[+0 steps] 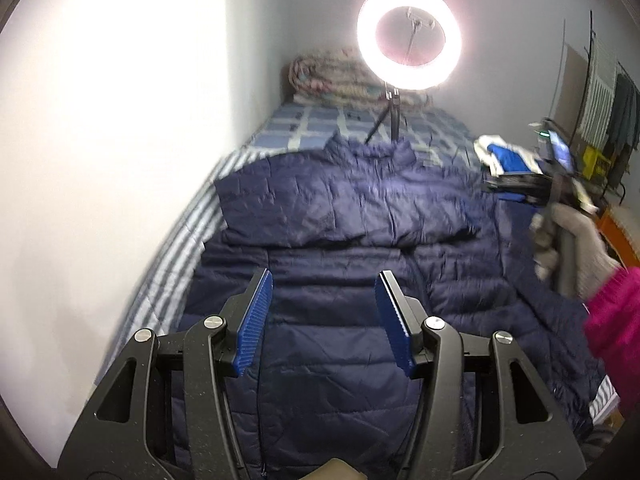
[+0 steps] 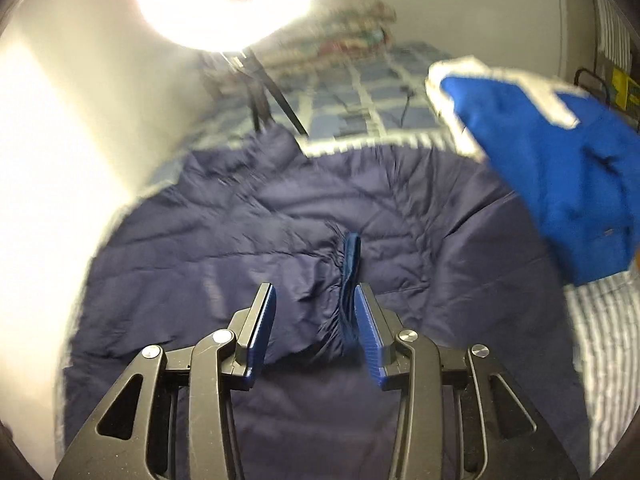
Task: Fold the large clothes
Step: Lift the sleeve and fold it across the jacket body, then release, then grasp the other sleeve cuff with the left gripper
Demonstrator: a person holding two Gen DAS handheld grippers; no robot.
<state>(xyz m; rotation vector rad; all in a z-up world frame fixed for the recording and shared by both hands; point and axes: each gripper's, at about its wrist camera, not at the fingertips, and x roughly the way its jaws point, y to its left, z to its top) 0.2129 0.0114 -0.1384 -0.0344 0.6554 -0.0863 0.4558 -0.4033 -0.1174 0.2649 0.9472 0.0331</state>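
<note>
A navy quilted puffer jacket [image 1: 340, 208] lies spread on the bed, collar toward the far end, with one sleeve folded across its chest. My left gripper [image 1: 324, 300] is open and empty above the jacket's lower body. My right gripper [image 2: 316, 304] is open above the jacket [image 2: 280, 216]; the sleeve cuff [image 2: 348, 280] lies between its fingers, close to the right finger [image 2: 366, 320]. In the left wrist view the right gripper [image 1: 516, 184] shows at the right edge, held by a gloved hand.
A lit ring light [image 1: 409, 37] on a tripod stands on the bed beyond the collar. A folded blue and white garment [image 2: 552, 152] lies at the right. A rolled blanket [image 1: 320, 76] sits at the bed's head. A white wall [image 1: 100, 140] runs along the left.
</note>
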